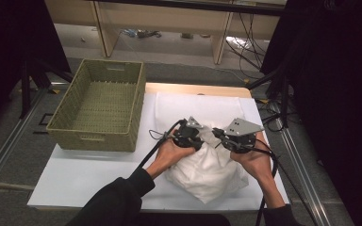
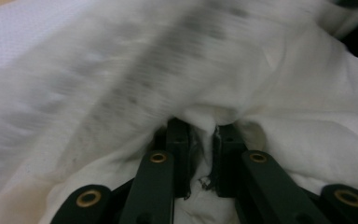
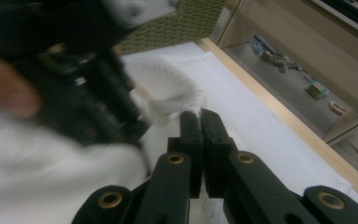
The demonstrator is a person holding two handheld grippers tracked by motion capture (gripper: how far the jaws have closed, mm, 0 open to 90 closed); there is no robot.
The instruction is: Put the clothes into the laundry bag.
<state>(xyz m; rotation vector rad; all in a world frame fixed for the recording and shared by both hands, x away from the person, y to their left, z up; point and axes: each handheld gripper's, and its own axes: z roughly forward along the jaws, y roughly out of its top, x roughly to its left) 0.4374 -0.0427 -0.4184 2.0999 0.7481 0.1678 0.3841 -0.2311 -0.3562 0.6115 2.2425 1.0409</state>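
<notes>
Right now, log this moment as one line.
left gripper: shut on white cloth | right gripper: shut on cloth edge | basket: empty

Both grippers [image 1: 188,134] [image 1: 238,136] on bunched white cloth [image 1: 212,169]

High view: fixed above the person's side, faces forward and down over the whole worktop [image 1: 99,174]. Left gripper view: rides its gripper, pressed close into the white cloth [image 2: 270,84]. Right gripper view: low, looks across the worktop toward the wicker basket [image 3: 186,21]. All three share the cloth.
</notes>
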